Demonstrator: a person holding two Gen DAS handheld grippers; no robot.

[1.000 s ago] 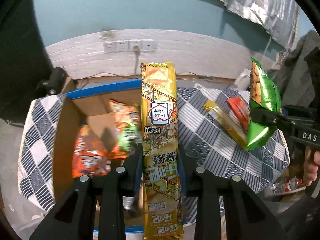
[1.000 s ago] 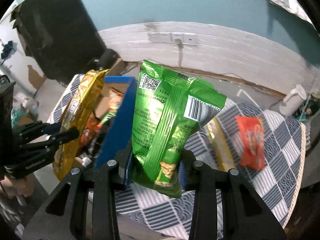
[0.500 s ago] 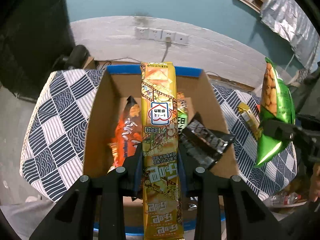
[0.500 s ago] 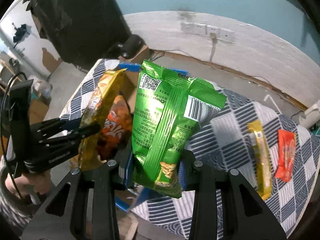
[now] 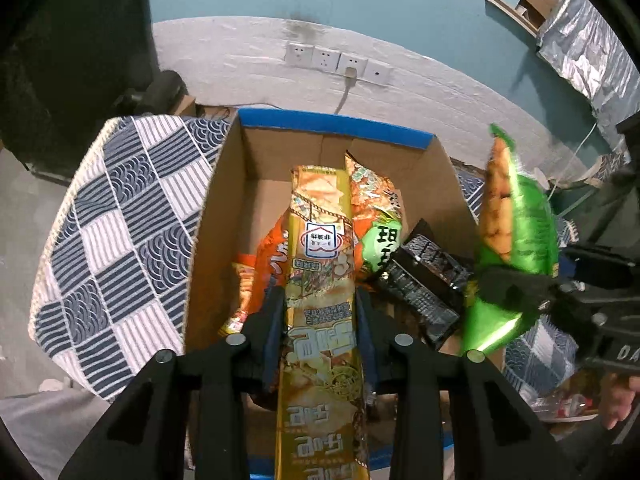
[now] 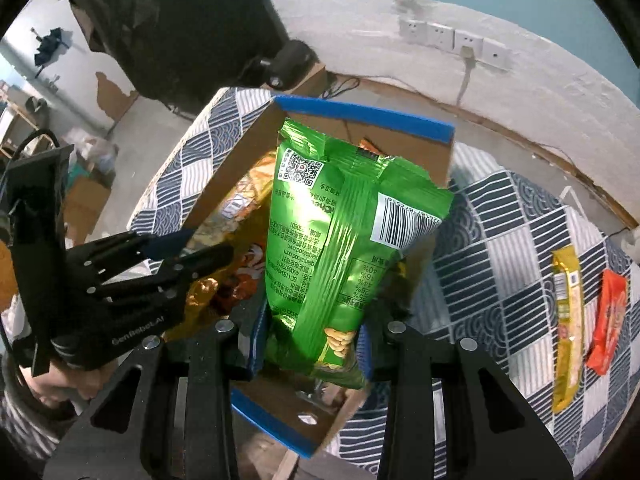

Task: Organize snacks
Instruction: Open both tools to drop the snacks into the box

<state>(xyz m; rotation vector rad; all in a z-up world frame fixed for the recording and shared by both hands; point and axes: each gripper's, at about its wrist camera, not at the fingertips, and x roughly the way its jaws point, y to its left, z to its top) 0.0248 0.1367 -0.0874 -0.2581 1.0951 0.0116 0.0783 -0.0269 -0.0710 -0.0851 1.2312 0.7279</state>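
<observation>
In the left wrist view, the left gripper (image 5: 320, 320) fills the bottom of the frame, its jaws just opening with the long yellow snack pack (image 5: 320, 300) between them; a sliver of gap shows along the pack's edges, so the pads no longer seem to press on it. The pack runs from the bottom edge up the middle of the frame, over the open cardboard box (image 5: 224, 208) with blue-taped rims. Inside the box, behind the pack, lie an orange bag (image 5: 268, 264) to the left, a green-and-orange bag (image 5: 376, 216) to the right and a black packet (image 5: 424, 280) leaning at the box's right wall. At the right edge, the right gripper (image 5: 516, 292) holds the green peanut bag (image 5: 516, 232) at the box's right side (a hand (image 5: 620, 400) shows below it).

In the right wrist view, the right gripper (image 6: 312, 344) is clamped on the lower end of the green peanut bag (image 6: 344, 240), which stands up the centre of the frame above the box (image 6: 400, 120). At the left, the left gripper (image 6: 200, 264) reaches in over the box. The checked blue-and-white tablecloth (image 6: 500, 240) covers the table; on it at the right lie a second yellow stick pack (image 6: 568, 328) and, just beside it, a red-orange packet (image 6: 608, 320). Farther back, at the top, wall sockets (image 6: 452, 40) sit on the white lower wall.
</observation>
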